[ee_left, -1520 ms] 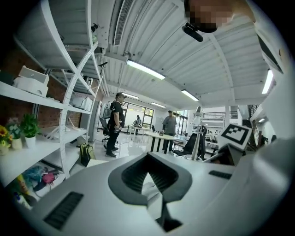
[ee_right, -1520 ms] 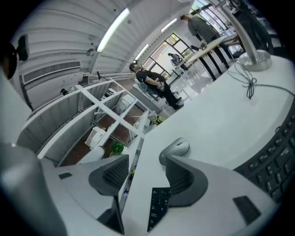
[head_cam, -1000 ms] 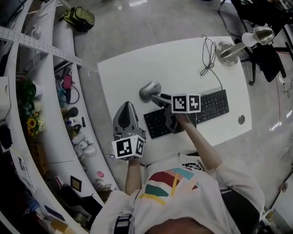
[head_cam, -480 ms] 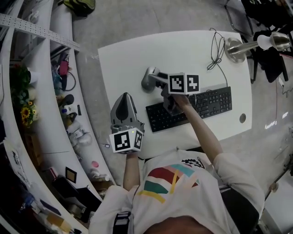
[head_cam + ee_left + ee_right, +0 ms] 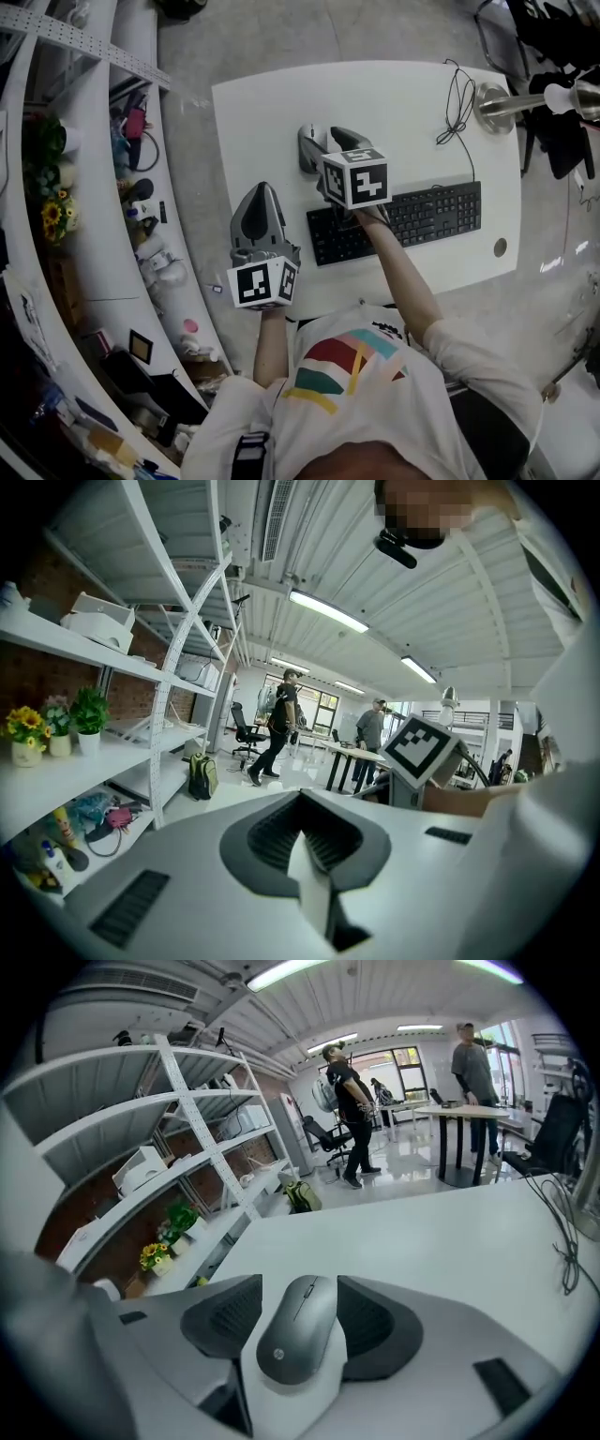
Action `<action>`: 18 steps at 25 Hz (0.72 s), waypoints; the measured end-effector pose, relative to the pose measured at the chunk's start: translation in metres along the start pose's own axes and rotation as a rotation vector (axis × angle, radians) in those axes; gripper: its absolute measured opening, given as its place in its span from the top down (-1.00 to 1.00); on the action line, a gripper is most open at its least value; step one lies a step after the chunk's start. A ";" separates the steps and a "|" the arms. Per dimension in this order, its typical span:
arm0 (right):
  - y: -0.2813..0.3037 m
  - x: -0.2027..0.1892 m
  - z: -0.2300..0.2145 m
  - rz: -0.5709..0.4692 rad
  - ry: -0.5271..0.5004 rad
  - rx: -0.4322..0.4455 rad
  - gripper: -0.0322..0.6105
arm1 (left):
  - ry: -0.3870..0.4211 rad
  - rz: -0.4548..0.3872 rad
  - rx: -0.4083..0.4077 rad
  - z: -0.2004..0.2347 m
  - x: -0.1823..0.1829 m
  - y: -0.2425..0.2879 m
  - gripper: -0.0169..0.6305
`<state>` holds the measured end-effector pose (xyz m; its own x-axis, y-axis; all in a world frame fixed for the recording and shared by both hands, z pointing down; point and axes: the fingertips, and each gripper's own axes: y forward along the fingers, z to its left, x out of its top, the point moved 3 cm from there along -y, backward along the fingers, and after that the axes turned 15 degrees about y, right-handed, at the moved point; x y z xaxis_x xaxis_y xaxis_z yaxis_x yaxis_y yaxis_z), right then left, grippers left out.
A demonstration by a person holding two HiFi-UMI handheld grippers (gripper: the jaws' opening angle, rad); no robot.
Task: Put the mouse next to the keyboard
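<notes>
The mouse (image 5: 298, 1330) is clamped in the right tongs (image 5: 323, 150) and is now found farther beyond the left end of the keyboard (image 5: 412, 220) than a second ago, over the counter (image 5: 375, 103). Placement is judged still pending. The left tongs (image 5: 260, 192) are held together, empty, beside the counter's edge.

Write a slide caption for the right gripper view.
Right gripper closed on the grey mouse, jaws pressing its two sides, with the white table stretching ahead.
</notes>
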<state>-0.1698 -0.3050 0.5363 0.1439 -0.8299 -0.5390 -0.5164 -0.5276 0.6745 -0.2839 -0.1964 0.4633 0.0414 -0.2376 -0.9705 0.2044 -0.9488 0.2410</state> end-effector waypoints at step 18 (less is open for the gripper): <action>0.034 -0.043 0.004 -0.024 -0.057 -0.277 -0.14 | -0.024 -0.013 0.062 0.027 -0.006 -0.047 0.82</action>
<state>-0.1964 -0.2868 0.5803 0.1017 -0.8095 -0.5782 -0.2618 -0.5825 0.7695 -0.3204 -0.1562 0.4579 0.0154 -0.2296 -0.9732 0.1438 -0.9627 0.2294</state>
